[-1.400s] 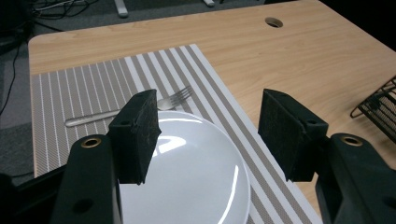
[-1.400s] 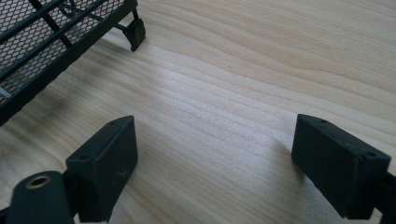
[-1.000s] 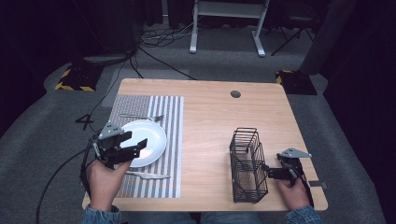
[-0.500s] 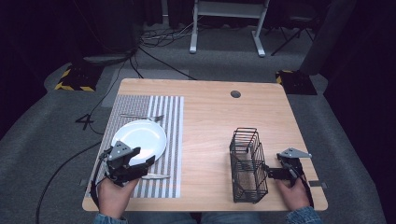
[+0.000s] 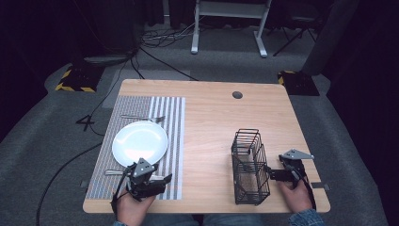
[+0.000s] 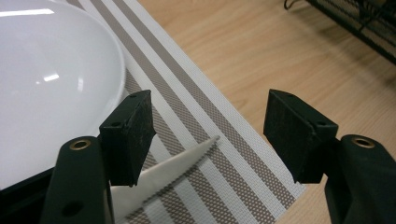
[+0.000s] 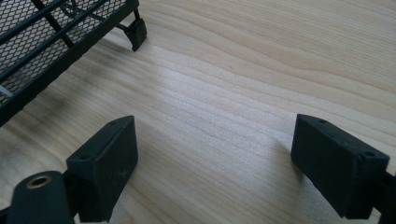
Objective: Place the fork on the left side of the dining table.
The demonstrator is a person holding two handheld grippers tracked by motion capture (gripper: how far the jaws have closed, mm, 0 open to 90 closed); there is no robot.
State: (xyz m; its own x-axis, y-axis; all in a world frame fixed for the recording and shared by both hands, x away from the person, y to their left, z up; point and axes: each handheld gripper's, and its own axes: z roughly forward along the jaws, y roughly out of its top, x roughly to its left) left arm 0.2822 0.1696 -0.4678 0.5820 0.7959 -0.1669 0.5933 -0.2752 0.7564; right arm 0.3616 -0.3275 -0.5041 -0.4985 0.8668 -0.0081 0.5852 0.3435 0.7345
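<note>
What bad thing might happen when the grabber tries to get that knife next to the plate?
The left gripper is open over the knife, whose flat blade lies on the striped placemat; the jaws might slip off it or snag the mat. One jaw sits close to the white plate, so it might bump it.

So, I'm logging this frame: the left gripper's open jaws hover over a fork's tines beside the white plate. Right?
Not quite: in the left gripper view, the left gripper is open beside the white plate, but over a knife blade tip, not tines.
</note>
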